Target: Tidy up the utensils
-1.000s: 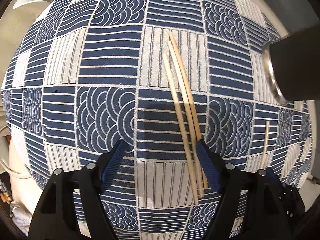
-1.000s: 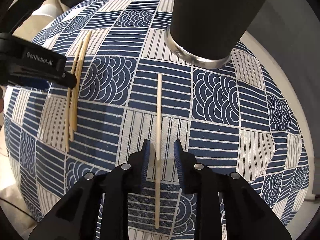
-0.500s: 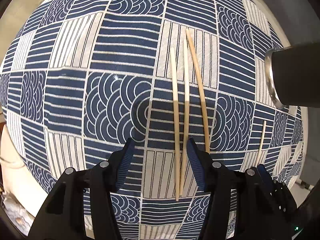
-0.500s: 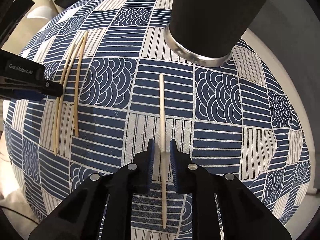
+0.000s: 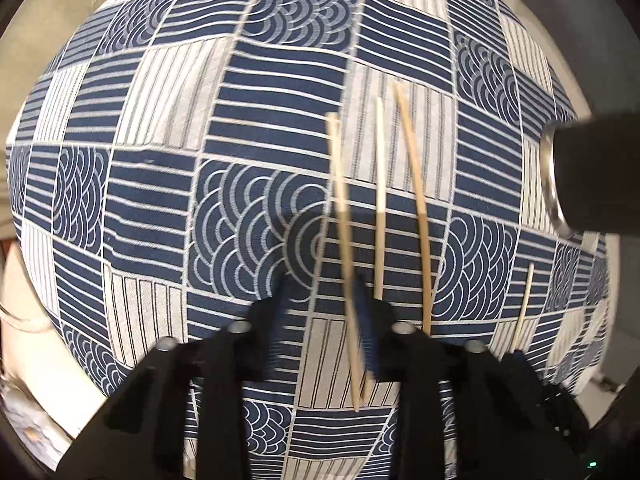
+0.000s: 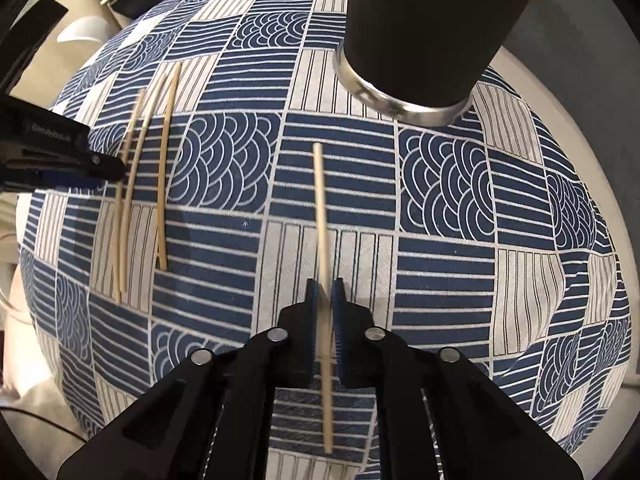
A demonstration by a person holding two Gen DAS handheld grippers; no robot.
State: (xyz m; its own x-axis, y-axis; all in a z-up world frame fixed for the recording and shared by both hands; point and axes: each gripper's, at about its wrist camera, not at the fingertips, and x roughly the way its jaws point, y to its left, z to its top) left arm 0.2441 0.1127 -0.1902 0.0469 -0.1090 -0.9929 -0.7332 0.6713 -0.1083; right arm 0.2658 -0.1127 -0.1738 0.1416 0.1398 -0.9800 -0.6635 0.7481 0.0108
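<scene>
Chopstick [image 6: 322, 240] clamped in right hand-held gripper [image 6: 325, 292] — left hand-held gripper [image 5: 320, 292] closing, another chopstick [image 5: 343, 216] between.

Warm, even indoor light falls from above me. My left view is smeared by motion, blurring my fingers [image 5: 362, 320] and the nearest chopstick [image 5: 344, 240]; my right view is sharp. Fisheye bulges the checked cloth [image 6: 440, 240], corners go black, soft shadows underneath.
</scene>
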